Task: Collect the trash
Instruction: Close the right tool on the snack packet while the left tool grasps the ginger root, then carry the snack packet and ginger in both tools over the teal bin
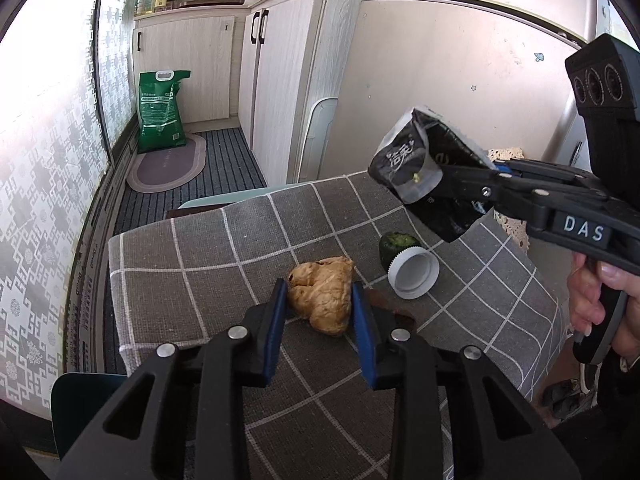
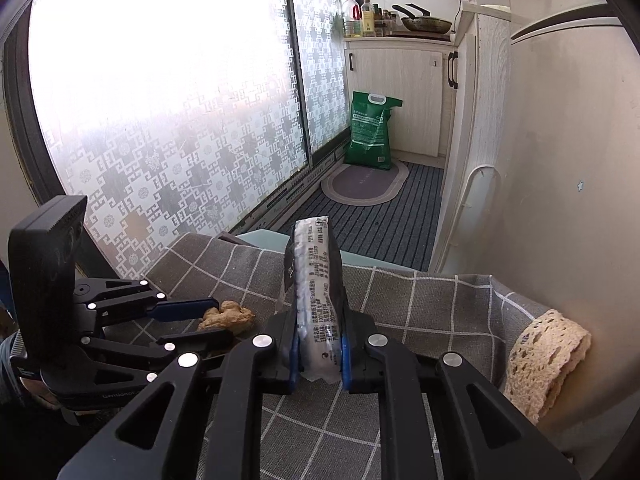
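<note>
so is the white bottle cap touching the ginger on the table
Apart: the left wrist view shows bare checked cloth between the white bottle cap and the ginger.

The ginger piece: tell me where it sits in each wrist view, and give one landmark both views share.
Left wrist view: the ginger piece lies low at centre on the checked cloth, between the left tongs' blue pads.
Right wrist view: the ginger piece sits at lower left, between the left tongs' fingers.
Shared landmark: the green bag on the floor by the cabinets.
</note>
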Demonstrator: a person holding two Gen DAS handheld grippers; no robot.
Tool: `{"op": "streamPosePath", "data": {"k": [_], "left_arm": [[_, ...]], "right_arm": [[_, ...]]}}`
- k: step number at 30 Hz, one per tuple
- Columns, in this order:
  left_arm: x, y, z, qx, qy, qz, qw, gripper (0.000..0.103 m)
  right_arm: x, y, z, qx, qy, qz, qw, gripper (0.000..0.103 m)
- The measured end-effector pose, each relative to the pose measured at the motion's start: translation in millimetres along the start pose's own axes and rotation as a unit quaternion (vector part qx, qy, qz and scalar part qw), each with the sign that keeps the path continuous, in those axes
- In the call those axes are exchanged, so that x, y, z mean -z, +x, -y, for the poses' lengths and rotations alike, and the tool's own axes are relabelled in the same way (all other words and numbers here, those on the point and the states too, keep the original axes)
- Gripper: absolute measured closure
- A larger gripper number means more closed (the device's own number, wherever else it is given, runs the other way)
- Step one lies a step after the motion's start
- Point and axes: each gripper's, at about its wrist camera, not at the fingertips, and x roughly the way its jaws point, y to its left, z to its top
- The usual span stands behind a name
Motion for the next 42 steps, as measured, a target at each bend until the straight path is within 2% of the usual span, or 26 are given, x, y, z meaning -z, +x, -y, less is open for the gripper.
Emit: {"op": "streamPosePath", "data": {"k": [9, 12, 19, 30, 42], "left_arm": [[2, -7, 0, 0.007, -0.002, 0.009, 0.9999, 0.071], [3, -13, 1, 0.018, -0.006, 0.017, 0.9997, 0.071], [5, -40, 1, 0.017, -0.01, 0.044, 0.9988, 0.071], [16, -80, -38, -0.008, -0.03, 0.072, 0.997, 0.071], [36, -118, -100, -0.041, -0.067, 0.085, 0.9932, 0.071]], "right_arm": [[-3, -12, -5, 0.003, 0.004, 0.013, 1.0, 0.089], [-5, -15, -12, 0.0, 0.005, 0.017, 1.0, 0.089], [-10, -18, -34, -0.015, 0.002, 0.019, 1.0, 0.089], [-17, -7, -75, -0.034, -0.027, 0.0, 0.999, 0.088], [-33, 20, -147, -0.047, -0.089, -0.02, 0.995, 0.089]]}}
